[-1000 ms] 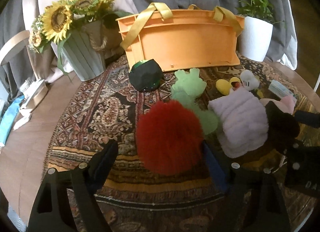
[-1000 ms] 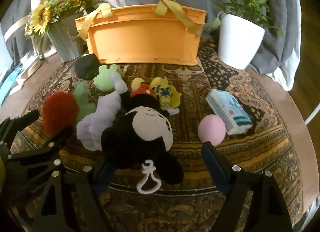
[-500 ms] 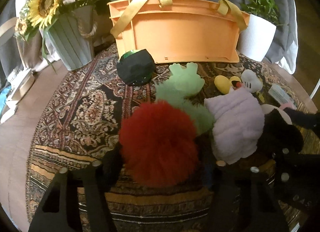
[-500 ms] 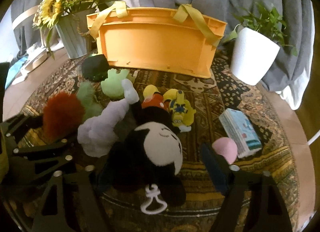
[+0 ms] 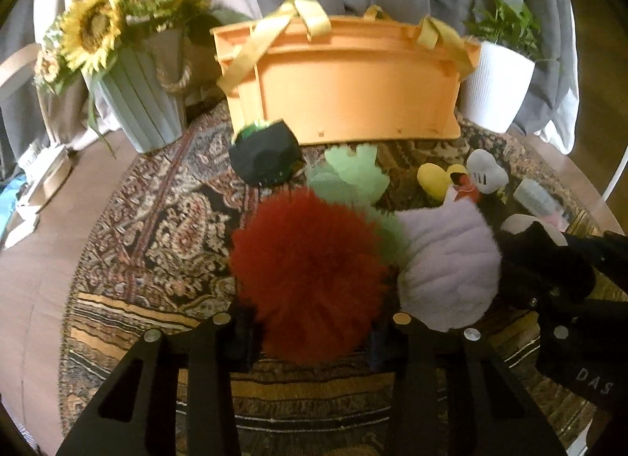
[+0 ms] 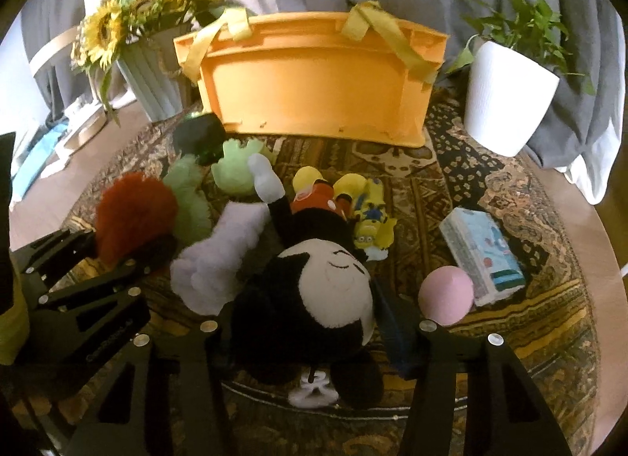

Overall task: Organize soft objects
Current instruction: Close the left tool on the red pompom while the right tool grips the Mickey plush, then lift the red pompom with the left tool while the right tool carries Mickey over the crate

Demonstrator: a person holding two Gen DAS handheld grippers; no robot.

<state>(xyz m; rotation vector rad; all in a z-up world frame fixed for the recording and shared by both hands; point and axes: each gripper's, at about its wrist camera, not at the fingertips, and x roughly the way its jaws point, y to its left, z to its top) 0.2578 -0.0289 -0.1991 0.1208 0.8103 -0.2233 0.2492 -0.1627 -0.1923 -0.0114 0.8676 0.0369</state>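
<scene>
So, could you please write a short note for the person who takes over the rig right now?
Left gripper: fingers on both sides of the red pompom; whether it is gripped, I cannot tell.
Right gripper: the same, around the black and white mouse plush.
Orange basket stands behind; its inside is hidden.
Left on the rug: green plush, pink ball, yellow toy.

The red pompom (image 5: pixel 310 279) is long, shaggy fur; the lilac plush (image 5: pixel 447 263) beside it is short, ribbed fleece. The Mickey Mouse plush (image 6: pixel 314 291) looks velvety and matt. The orange crate (image 6: pixel 314 75) is smooth matt plastic with satin ribbon handles. The patterned rug (image 5: pixel 157 228) is flat-woven cloth.
</scene>
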